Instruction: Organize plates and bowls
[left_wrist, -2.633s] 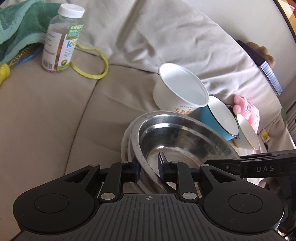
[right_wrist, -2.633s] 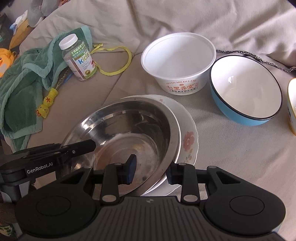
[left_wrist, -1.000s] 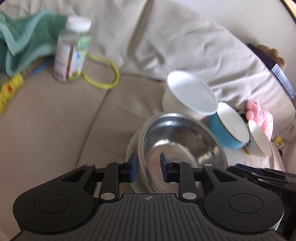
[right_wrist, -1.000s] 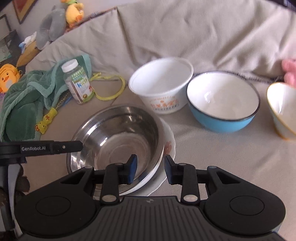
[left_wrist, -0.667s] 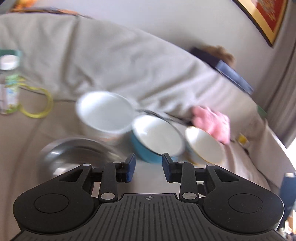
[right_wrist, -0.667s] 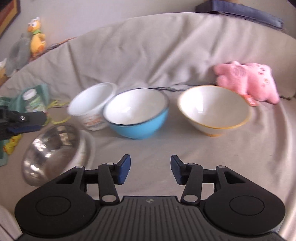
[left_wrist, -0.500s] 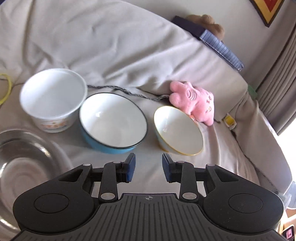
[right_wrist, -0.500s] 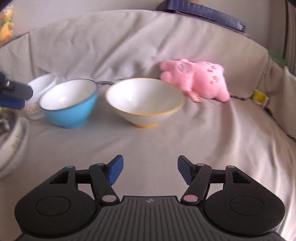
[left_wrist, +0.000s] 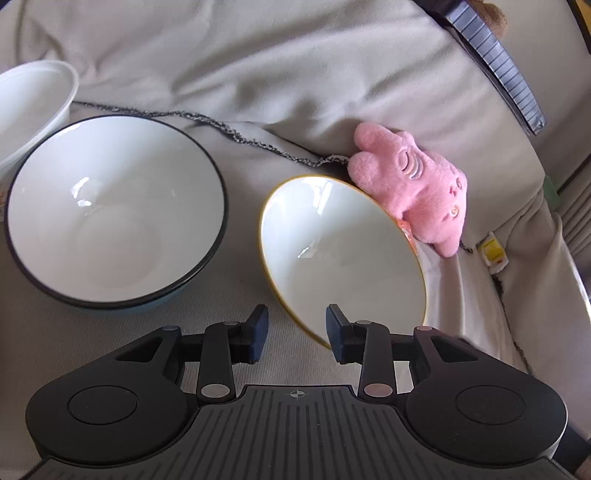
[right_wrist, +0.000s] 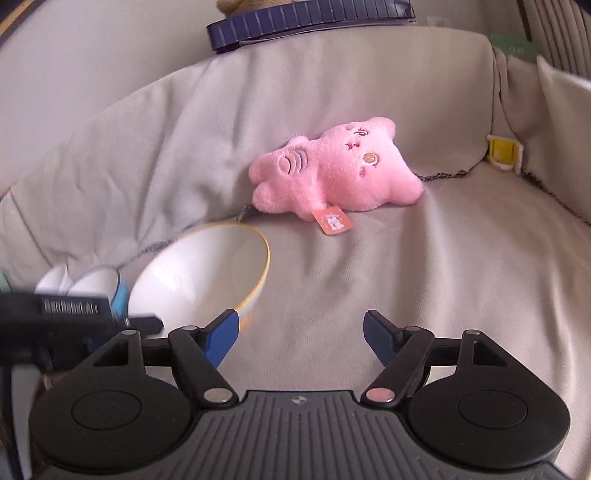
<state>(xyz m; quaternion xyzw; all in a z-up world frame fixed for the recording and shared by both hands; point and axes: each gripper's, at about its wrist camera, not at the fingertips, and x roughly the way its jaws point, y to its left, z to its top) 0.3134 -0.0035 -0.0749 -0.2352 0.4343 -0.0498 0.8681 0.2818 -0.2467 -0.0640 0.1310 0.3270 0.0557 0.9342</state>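
Opening, the left gripper (left_wrist: 295, 330) straddles the yellow-rimmed bowl's (left_wrist: 343, 254) near rim without pinching it; the right gripper (right_wrist: 300, 334) widens over bare couch (right_wrist: 424, 266).

Bg stuff I see rn: pink plush toy (right_wrist: 332, 177) lying on the beige couch cover (right_wrist: 443, 258) w/ an orange tag (right_wrist: 332, 220), yellow clip thing (right_wrist: 502, 152) at the right, dark striped book-ish thing (right_wrist: 310, 22) up top.
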